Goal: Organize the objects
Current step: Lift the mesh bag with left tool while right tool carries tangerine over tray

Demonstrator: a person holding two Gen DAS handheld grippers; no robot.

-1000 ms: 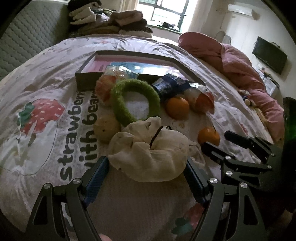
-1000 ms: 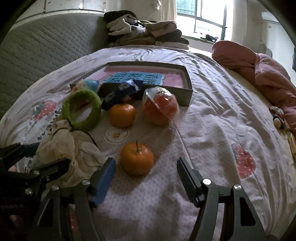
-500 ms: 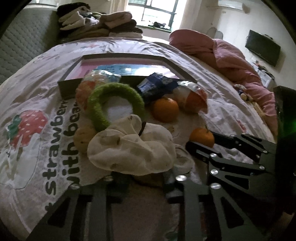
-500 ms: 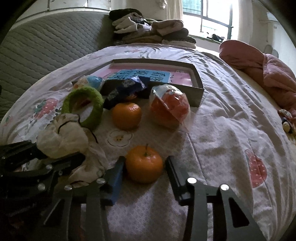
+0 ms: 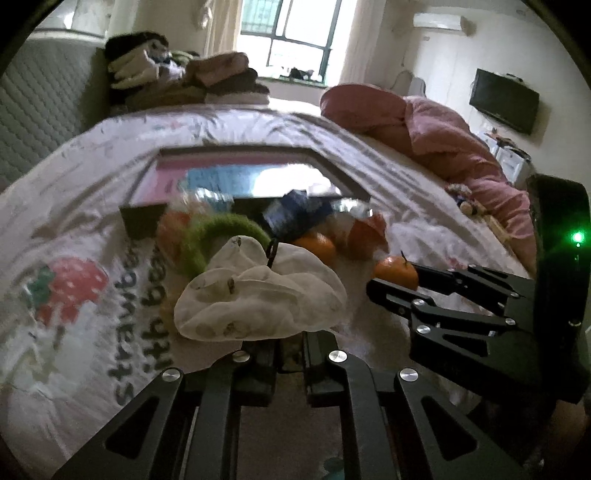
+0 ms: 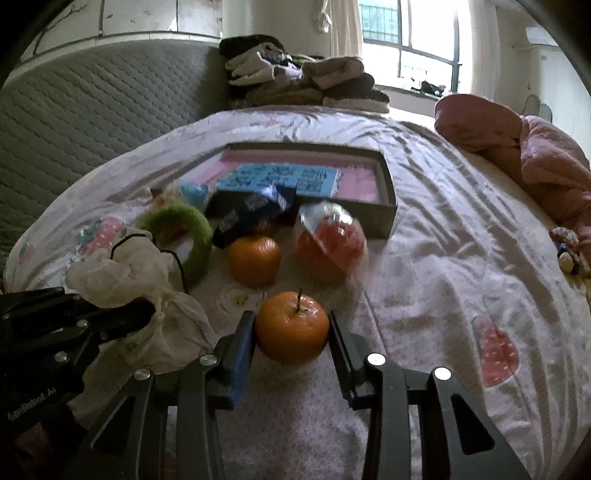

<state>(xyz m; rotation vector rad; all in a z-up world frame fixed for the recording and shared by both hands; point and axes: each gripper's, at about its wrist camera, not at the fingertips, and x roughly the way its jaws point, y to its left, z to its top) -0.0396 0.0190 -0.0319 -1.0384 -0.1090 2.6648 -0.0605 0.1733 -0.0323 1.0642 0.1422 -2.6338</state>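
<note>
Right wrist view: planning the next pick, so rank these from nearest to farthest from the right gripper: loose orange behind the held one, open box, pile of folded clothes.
1. Loose orange, just beyond the right gripper, slightly left.
2. Open box, mid-bed.
3. Pile of folded clothes, far end by the window.

Bedroom, daylight from a barred window (image 5: 295,40) at the back. Bed (image 6: 443,236) with pale strawberry-print cover fills the middle. Grey quilted headboard (image 6: 92,122) on the left, folded clothes pile (image 6: 295,81) at its end. Pink duvet (image 5: 443,140) bunched on the right. Black TV (image 5: 504,100) on white wall, air conditioner (image 5: 439,20) above.
</note>
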